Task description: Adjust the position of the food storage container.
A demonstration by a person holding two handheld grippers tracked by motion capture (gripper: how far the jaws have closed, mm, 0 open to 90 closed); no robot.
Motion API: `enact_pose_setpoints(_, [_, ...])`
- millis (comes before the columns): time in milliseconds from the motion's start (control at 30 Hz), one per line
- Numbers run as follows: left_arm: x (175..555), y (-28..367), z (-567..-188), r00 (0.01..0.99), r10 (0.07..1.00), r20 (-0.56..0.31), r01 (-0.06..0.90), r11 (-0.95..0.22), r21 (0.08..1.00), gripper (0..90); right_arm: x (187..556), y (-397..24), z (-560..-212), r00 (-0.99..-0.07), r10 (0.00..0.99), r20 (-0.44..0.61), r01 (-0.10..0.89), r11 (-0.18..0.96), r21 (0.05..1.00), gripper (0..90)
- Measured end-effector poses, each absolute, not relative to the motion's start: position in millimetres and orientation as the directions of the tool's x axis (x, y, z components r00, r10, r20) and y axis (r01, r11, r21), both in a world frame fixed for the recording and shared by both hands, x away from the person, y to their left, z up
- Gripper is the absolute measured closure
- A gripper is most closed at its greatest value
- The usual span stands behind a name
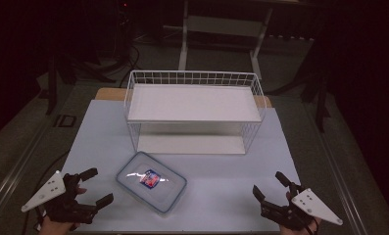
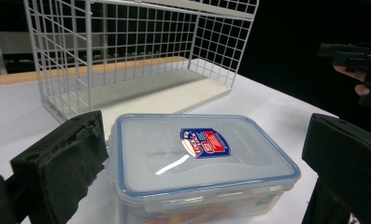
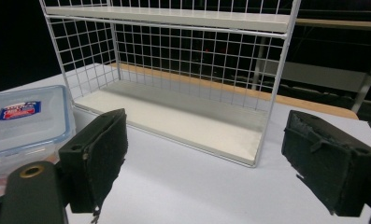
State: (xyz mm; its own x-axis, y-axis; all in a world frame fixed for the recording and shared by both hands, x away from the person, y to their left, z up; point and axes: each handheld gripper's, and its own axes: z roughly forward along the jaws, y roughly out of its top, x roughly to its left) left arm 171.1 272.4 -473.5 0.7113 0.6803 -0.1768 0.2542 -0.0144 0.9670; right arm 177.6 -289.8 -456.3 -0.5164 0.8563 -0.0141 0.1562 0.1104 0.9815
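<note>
While both grippers gape empty, lidded box point(image 1: 151, 181) before wire rack point(image 1: 194, 112), nothing between.

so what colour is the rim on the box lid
Blue, running round the clear lid of the plastic box; the left gripper view shows it best.

No readable text. Box lid point(image 2: 202, 154) has a red-and-blue sticker point(image 2: 205, 143), but its print is too small to read.
</note>
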Motion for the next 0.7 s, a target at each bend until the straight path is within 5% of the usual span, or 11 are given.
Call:
enact_pose_setpoints(467, [173.9,261.2,-473.2,0.770,0.612,-0.178,0.271,-0.061,0.961,0.1,176.3,-288.8,-454.7,-0.526,0.850,0.016,0.179,0.092,0.979,13.6])
enact_pose_setpoints(600, [175.4,249.8,-473.7,0.810,0.561,-0.173,0.283,-0.115,0.952,11.2,176.1,-290.1,-453.8,-0.522,0.852,0.027,0.177,0.078,0.981,13.7])
enact_pose_setpoints(700, [173.9,241.0,-476.4,0.846,0.507,-0.162,0.282,-0.169,0.944,30.8,175.3,-290.1,-453.1,-0.522,0.853,0.024,0.176,0.080,0.981,13.8])
